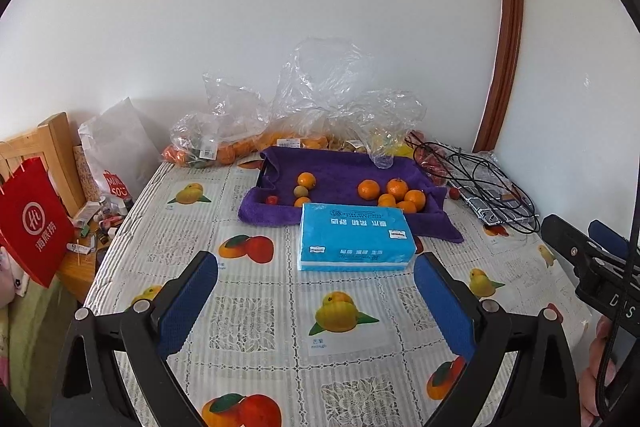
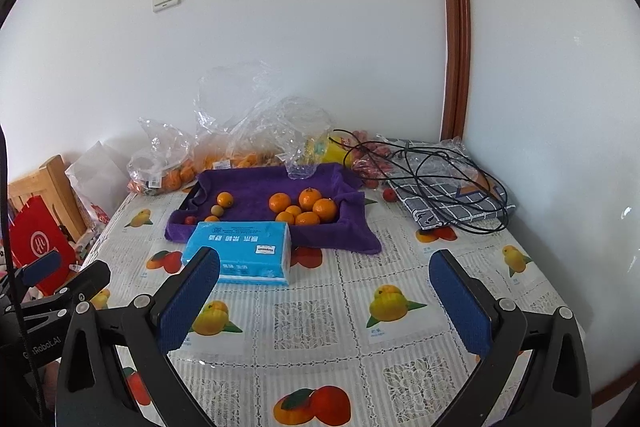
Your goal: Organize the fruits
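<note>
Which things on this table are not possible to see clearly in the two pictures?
- Fruit in the plastic bags: crinkled film blurs it, both views.
- Tray under the purple towel: covered, only one dark edge shows.
- Small items beside the red bag: too small, left view.

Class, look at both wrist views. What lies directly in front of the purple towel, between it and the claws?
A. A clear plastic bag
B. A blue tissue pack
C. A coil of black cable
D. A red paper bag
B: the blue tissue pack lies flat on the tablecloth against the near edge of the purple towel, with both open claws short of it.
</note>
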### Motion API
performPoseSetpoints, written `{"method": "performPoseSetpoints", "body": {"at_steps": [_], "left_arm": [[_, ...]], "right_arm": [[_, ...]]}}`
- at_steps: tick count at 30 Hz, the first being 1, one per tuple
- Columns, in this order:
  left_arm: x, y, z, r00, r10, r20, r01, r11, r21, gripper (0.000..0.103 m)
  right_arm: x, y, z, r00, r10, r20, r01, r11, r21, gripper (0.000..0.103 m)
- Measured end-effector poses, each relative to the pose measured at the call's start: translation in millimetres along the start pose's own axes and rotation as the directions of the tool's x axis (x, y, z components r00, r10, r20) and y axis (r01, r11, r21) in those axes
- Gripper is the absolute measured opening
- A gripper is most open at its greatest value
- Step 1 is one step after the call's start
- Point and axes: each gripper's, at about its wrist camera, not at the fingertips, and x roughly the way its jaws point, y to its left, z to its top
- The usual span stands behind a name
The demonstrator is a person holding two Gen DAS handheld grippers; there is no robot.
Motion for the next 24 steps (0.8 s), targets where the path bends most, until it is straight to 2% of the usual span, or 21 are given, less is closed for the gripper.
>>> {"method": "performPoseSetpoints", "body": {"at_steps": [24], "left_arm": [[1.1, -1.7, -2.6, 1.000, -0.021, -0.009, 0.021, 1.000, -0.005, 0.099]], "right_arm": [[3.2, 5.2, -1.5, 1.000, 0.009, -0.004, -0.009, 1.000, -0.007, 0.103]]}}
